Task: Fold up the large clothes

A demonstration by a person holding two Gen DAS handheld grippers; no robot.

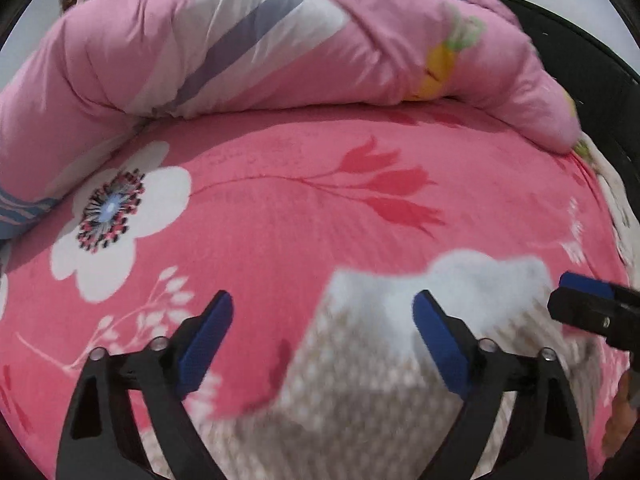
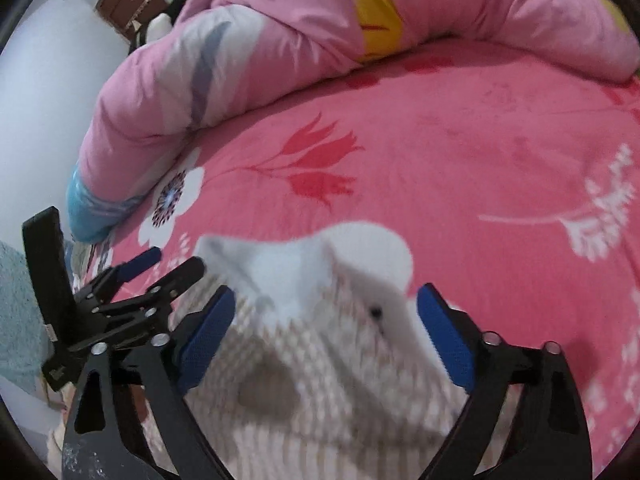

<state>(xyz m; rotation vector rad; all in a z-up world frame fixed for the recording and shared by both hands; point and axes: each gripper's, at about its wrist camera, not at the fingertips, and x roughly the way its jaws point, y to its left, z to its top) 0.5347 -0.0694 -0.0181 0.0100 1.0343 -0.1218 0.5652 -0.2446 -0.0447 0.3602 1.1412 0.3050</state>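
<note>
A beige knit garment (image 1: pixel 360 392) with a white fluffy collar (image 1: pixel 472 280) lies on the pink flowered bedsheet (image 1: pixel 280 220), blurred in both views. My left gripper (image 1: pixel 324 320) hovers over the garment's left edge, jaws wide, with cloth below them and neither pad pressing on it. One of the right gripper's pads (image 1: pixel 586 286) pokes in at the right edge. In the right wrist view my right gripper (image 2: pixel 328 320) stands open over the garment (image 2: pixel 328 380), just below its collar (image 2: pixel 320 264). My left gripper (image 2: pixel 168 266) is close by on the left.
A bulky pink quilt (image 1: pixel 260 40) is heaped along the far side of the bed. A blue striped pillow (image 2: pixel 86 208) lies at its left end. A dark frame (image 1: pixel 592 80) borders the bed on the right. A brown door (image 2: pixel 124 0) and a white wall stand behind.
</note>
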